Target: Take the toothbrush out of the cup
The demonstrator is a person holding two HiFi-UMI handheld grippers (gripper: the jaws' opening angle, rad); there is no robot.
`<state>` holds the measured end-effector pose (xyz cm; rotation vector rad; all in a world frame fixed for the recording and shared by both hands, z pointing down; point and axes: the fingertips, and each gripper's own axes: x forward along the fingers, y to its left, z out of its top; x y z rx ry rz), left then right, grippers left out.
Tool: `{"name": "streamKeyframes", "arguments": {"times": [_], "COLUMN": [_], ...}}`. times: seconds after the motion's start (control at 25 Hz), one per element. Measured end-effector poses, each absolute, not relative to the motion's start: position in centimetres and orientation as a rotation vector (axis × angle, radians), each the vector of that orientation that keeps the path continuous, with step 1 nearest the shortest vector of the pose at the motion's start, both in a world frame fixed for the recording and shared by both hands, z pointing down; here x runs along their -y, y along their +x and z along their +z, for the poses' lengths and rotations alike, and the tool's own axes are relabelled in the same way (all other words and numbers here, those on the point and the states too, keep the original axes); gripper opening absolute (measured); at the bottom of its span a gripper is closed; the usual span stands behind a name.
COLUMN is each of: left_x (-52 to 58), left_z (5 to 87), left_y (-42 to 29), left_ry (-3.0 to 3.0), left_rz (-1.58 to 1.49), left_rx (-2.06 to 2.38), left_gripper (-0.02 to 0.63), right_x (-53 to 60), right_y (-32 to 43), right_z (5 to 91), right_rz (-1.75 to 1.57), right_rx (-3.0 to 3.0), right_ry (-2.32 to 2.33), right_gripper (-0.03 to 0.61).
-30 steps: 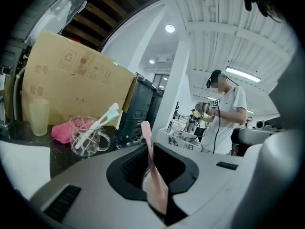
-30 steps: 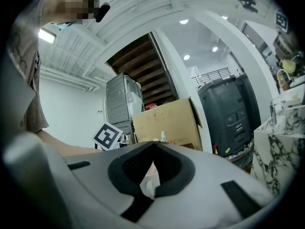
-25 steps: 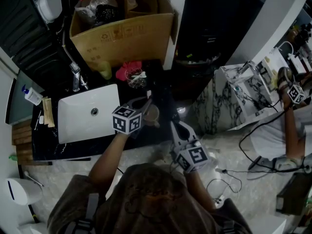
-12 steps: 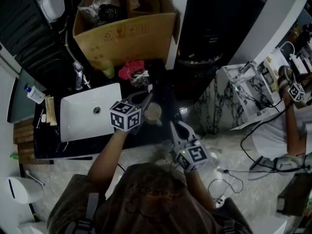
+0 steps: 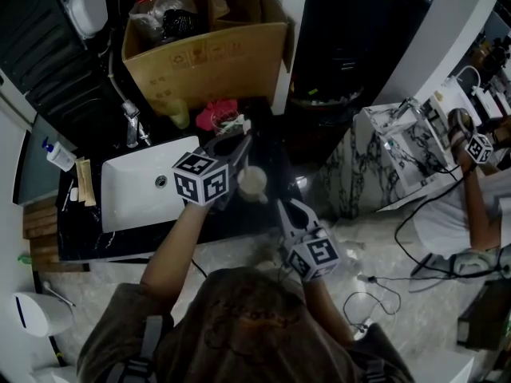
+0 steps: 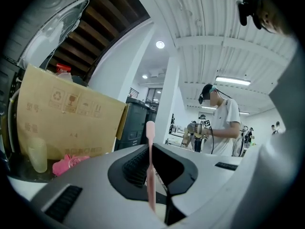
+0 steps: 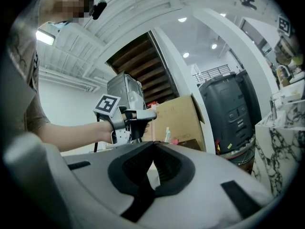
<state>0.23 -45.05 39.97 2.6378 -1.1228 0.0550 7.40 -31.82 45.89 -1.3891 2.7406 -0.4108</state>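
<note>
A slim pale-pink toothbrush is standing upright in the left gripper view, its narrow stem running straight and its rounded end rising above the fingertips against the white ceiling beyond. A white sink is sitting at the left of the dark desk in the head view, with a cardboard box behind it.

The left gripper is reaching over the desk just right of the sink, and its fingers are pressing closed on the toothbrush, with barely any gap beyond the width of the stem. The brush is sitting in the middle of the grip, its lower part running down out of sight below the fingers. Whether that lower end is clear of the rim cannot be made out.

A pale round cup is standing on the desk just beside the left gripper and between the two grippers.

The right gripper is hanging near the cup, apart from it. In the right gripper view its fingers are meeting at the tips, gripping nothing.
</note>
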Motion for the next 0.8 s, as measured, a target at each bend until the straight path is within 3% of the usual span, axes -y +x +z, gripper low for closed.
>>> {"name": "streamKeyframes", "arguments": {"times": [0.8], "left_x": [34.8], "left_z": [35.8], "left_y": [-2.3], "left_ry": [2.615], "left_rz": [-0.038], "left_rx": [1.039], "left_gripper": [0.020], "right_x": [28.4], "right_y": [5.9], "right_z": [46.1], "right_rz": [-0.437], "right_rx": [-2.731], "right_ry": [-1.414], "right_gripper": [0.002]}}
